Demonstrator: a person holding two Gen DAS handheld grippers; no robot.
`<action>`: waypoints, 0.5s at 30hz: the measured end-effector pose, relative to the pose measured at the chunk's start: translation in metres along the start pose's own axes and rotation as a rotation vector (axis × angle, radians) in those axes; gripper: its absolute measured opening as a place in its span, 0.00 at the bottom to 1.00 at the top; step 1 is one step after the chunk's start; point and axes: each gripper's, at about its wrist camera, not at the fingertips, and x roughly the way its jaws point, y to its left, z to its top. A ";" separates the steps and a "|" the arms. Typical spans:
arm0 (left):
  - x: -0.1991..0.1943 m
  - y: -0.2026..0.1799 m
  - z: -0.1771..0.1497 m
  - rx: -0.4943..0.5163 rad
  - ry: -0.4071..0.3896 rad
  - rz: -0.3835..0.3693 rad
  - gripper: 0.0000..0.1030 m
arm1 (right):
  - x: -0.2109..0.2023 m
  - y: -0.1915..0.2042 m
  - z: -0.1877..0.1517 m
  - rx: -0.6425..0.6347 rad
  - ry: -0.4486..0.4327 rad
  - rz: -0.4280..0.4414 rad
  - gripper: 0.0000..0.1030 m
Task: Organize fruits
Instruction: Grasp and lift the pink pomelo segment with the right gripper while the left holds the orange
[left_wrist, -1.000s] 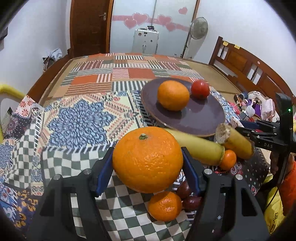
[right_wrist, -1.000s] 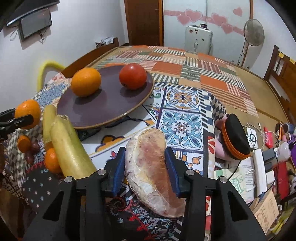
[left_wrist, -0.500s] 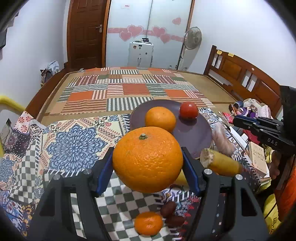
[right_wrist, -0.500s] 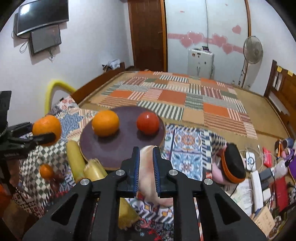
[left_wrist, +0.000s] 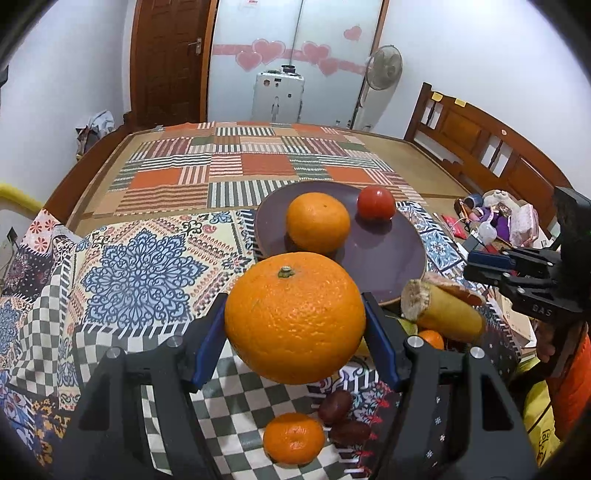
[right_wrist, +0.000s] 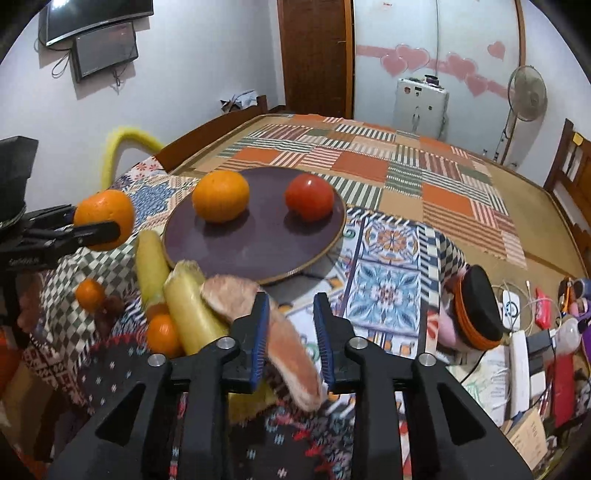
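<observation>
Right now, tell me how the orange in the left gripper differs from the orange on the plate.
The held orange is clamped mid-air in the left gripper; the plate orange rests on the purple plate beside a tomato. The held orange's green stem faces the left camera; the plate orange's doesn't. Both are round and orange.

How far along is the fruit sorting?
Barely begun. Done: an orange and a tomato sit on the purple plate. In hand: the left tongs grip a large orange; the right tongs are open around a pinkish-brown piece. Left: two yellow stalks, small oranges and dark dates lie on the cloth.
</observation>
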 end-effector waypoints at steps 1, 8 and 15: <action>-0.001 0.000 -0.002 0.000 0.002 0.000 0.66 | -0.002 0.003 -0.003 -0.016 0.000 0.001 0.27; -0.010 -0.001 -0.012 0.004 0.007 -0.009 0.66 | 0.009 0.011 -0.004 -0.074 0.047 -0.032 0.31; -0.018 -0.003 -0.019 0.014 0.006 -0.017 0.66 | 0.008 -0.003 -0.001 -0.043 0.015 -0.104 0.32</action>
